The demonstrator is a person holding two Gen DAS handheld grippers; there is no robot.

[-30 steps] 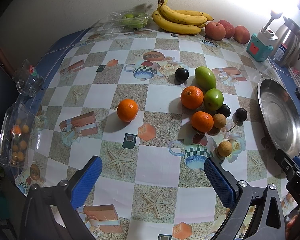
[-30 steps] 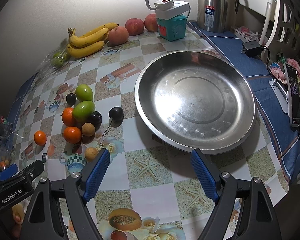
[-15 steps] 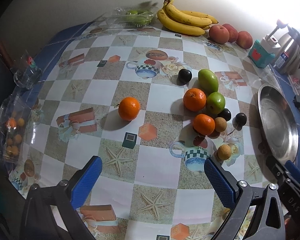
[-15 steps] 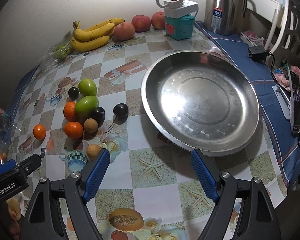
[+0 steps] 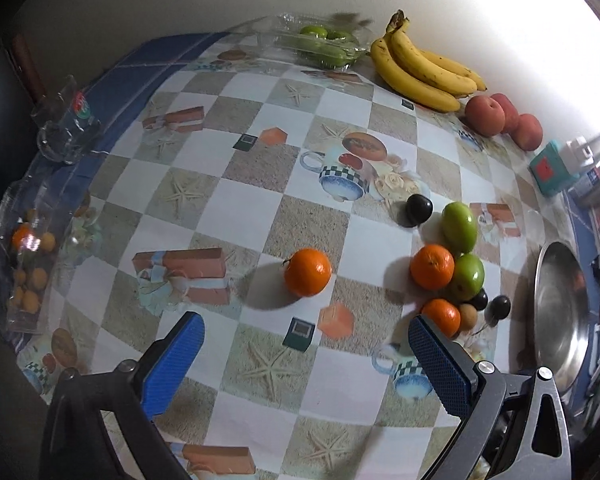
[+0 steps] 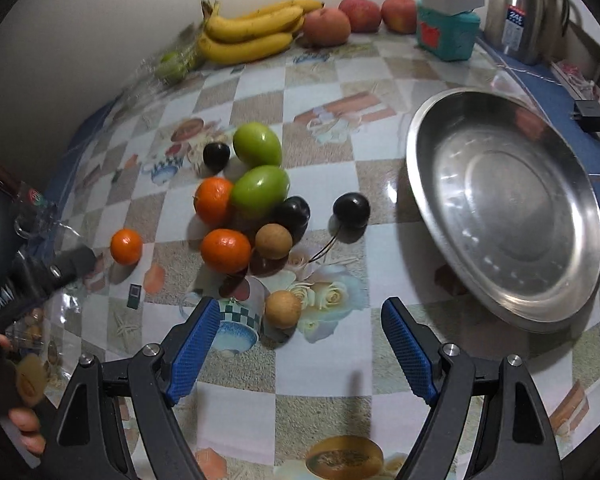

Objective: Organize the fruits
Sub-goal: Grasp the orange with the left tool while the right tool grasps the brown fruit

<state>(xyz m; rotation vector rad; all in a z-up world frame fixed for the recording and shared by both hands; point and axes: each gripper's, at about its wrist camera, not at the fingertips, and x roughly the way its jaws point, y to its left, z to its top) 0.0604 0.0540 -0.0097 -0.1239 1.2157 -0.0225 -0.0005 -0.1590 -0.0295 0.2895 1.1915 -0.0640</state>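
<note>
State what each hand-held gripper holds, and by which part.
Nothing is held. The left hand-held gripper and the right hand-held gripper are both open above the table, with no fruit between their fingers.

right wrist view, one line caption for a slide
Open right gripper hovers above a longan, with mixed fruit beside an empty steel plate.

At the right edge of the left wrist view, the round stainless-steel dish (image 5: 560, 304) is cut off and partly hidden. Small orange fruits inside the clear plastic box (image 5: 24, 264) at far left are blurred. The steel kettle (image 6: 520, 8) is cropped at the upper right of the right wrist view.
</note>
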